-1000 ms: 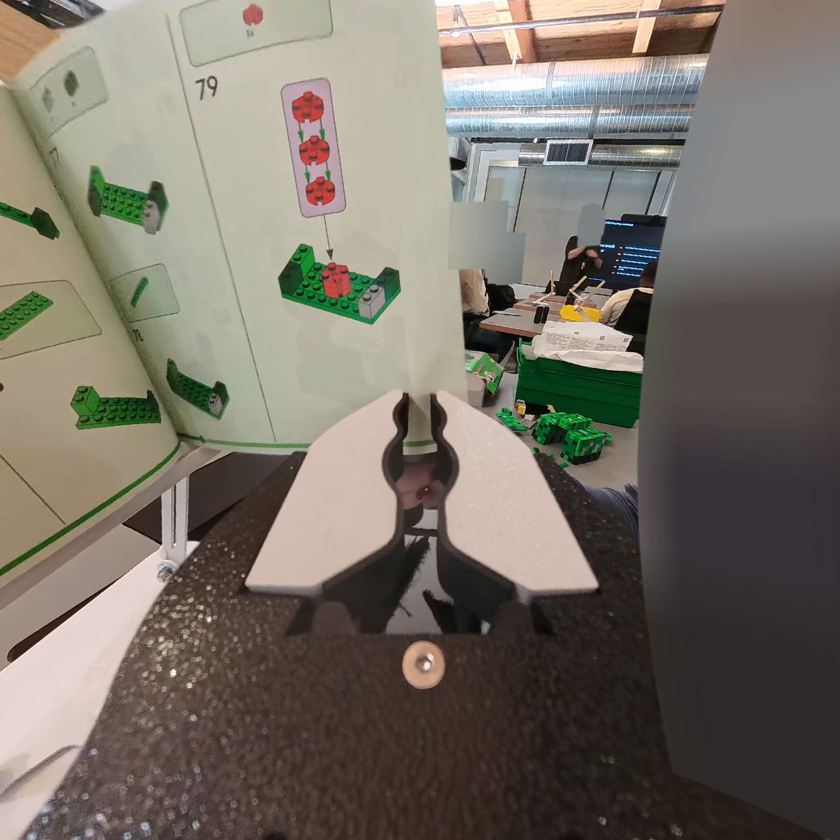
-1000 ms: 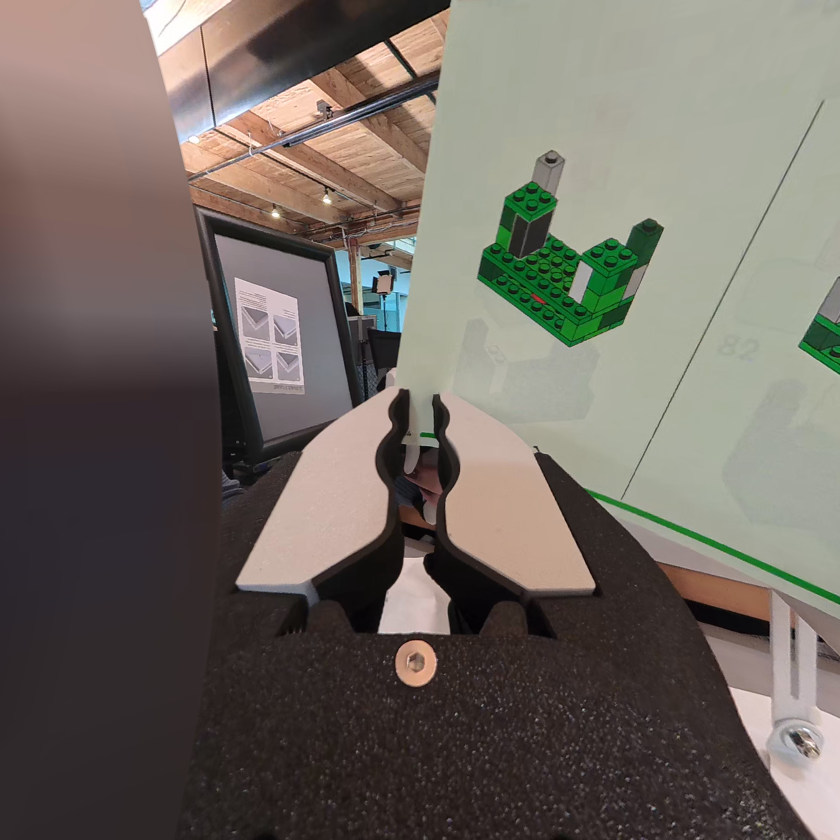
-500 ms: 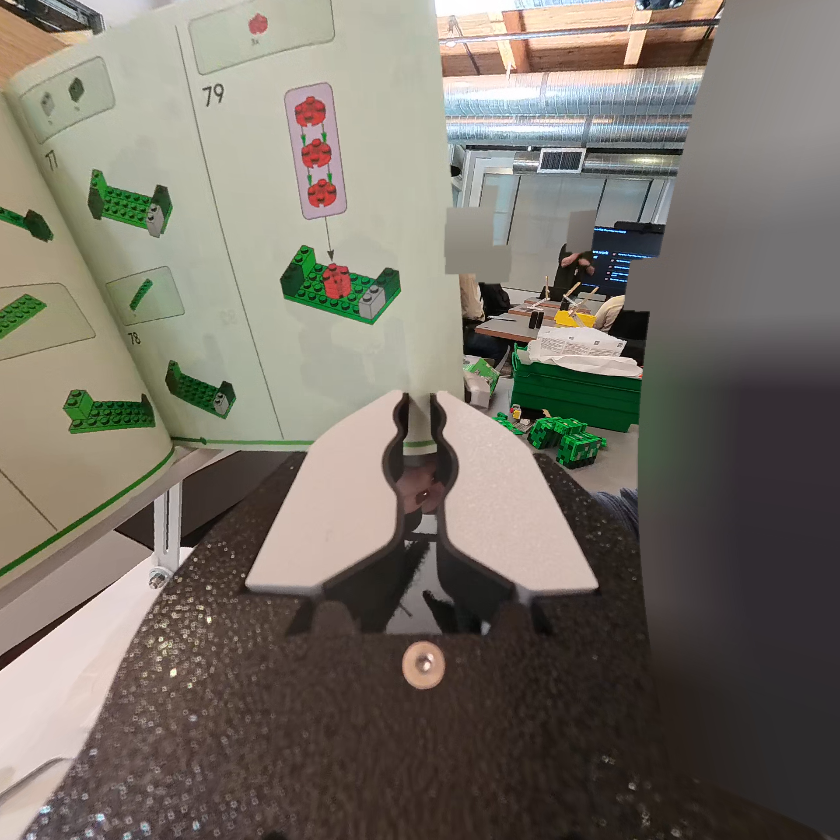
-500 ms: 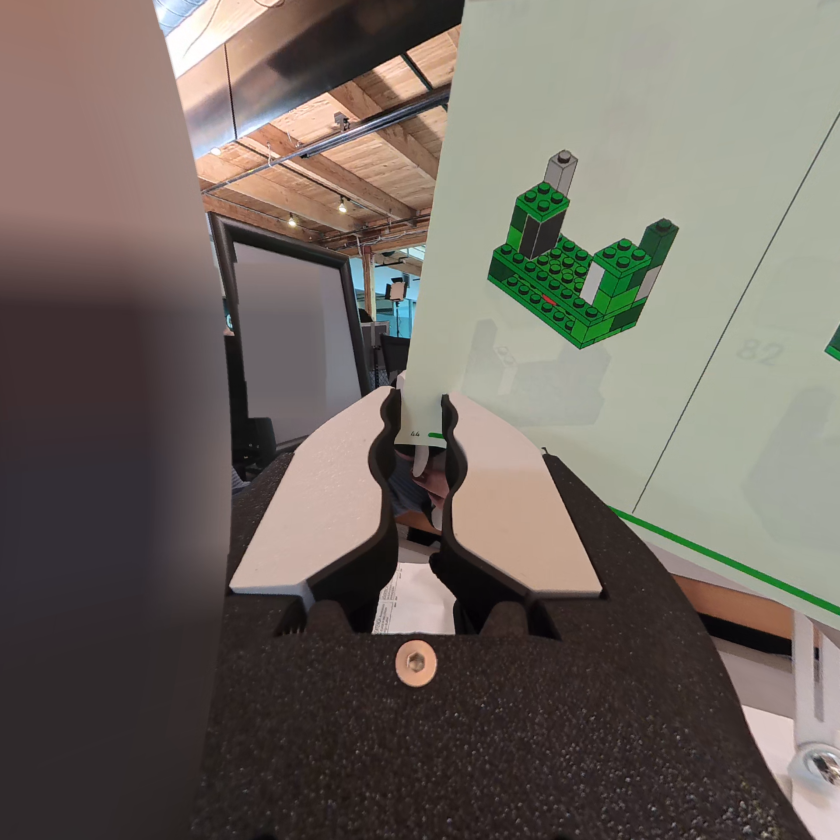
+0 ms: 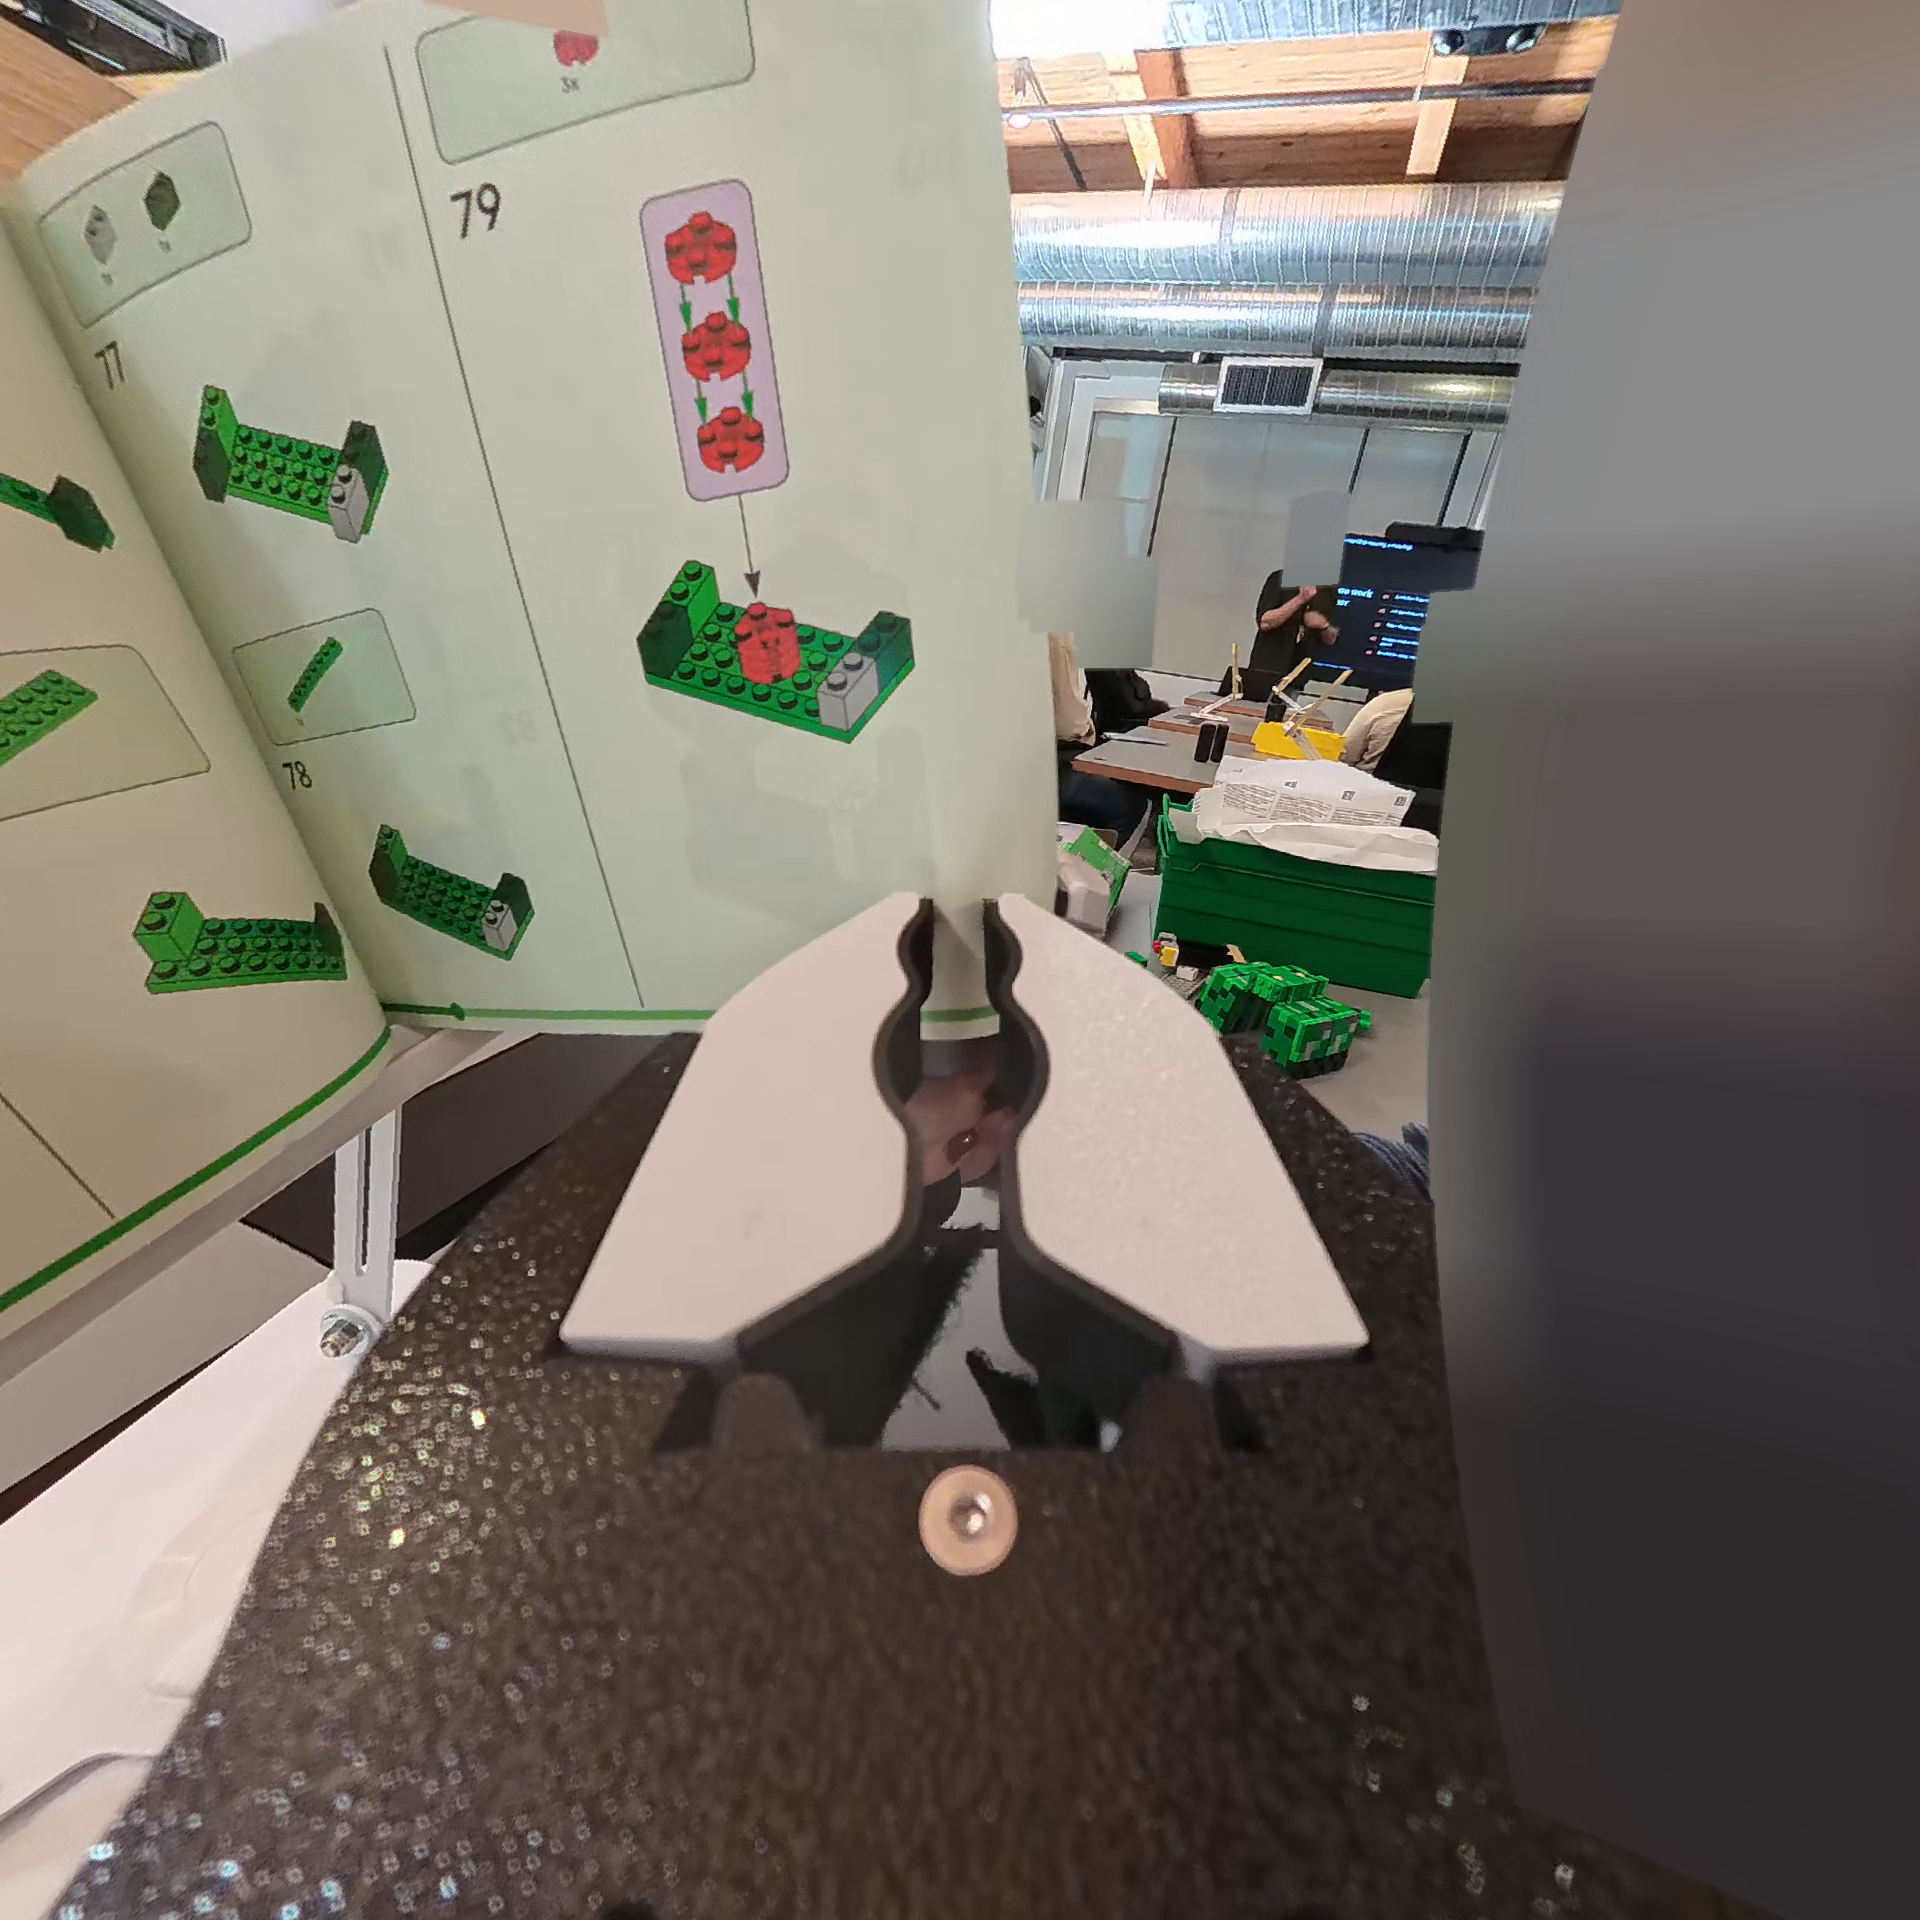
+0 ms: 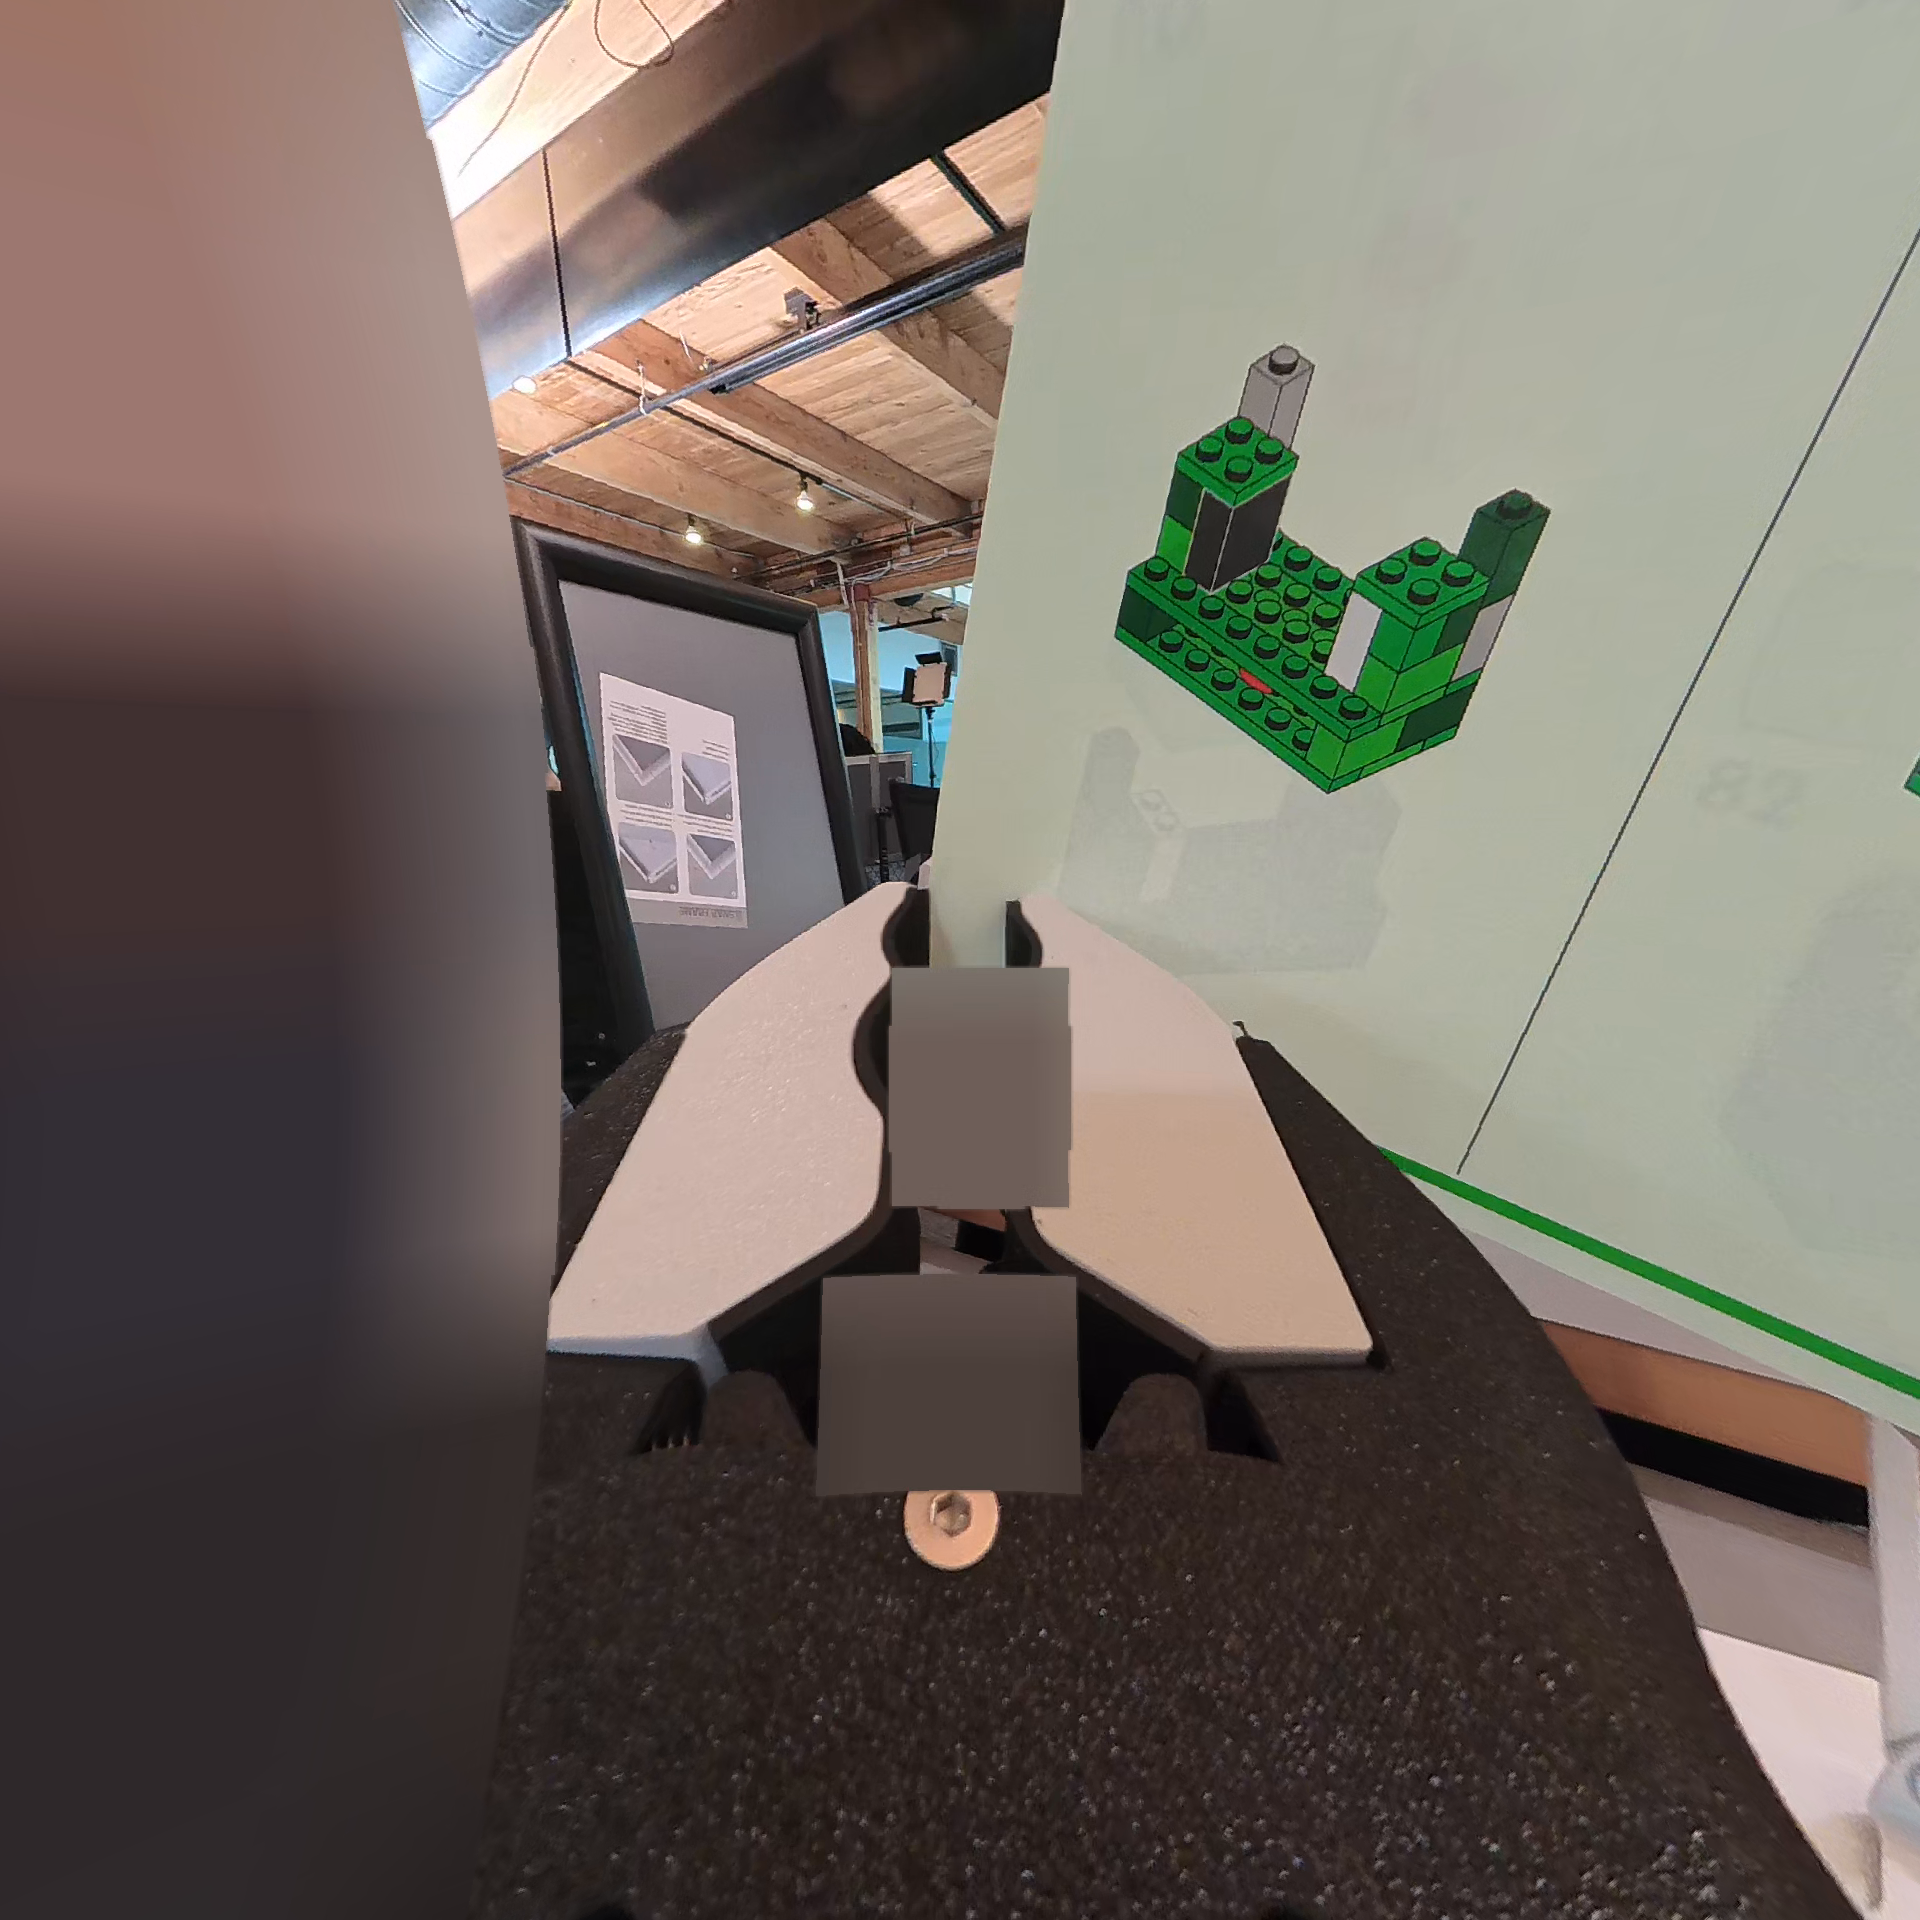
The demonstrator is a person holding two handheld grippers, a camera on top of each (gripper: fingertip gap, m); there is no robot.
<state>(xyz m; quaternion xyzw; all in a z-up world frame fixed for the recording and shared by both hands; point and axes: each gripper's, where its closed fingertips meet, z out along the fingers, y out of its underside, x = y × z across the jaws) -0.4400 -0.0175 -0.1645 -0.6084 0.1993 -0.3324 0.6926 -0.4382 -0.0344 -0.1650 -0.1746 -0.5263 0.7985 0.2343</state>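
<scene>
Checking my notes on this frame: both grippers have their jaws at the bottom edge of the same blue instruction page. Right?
Not quite: the page is pale green, as both wrist views show. The left gripper and right gripper do have their jaws at its bottom edge.

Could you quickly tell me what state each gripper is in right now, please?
Left gripper: shut on the bottom edge of the instruction booklet page.
Right gripper: open, with the same page's edge between its jaws, not pinched.
</scene>
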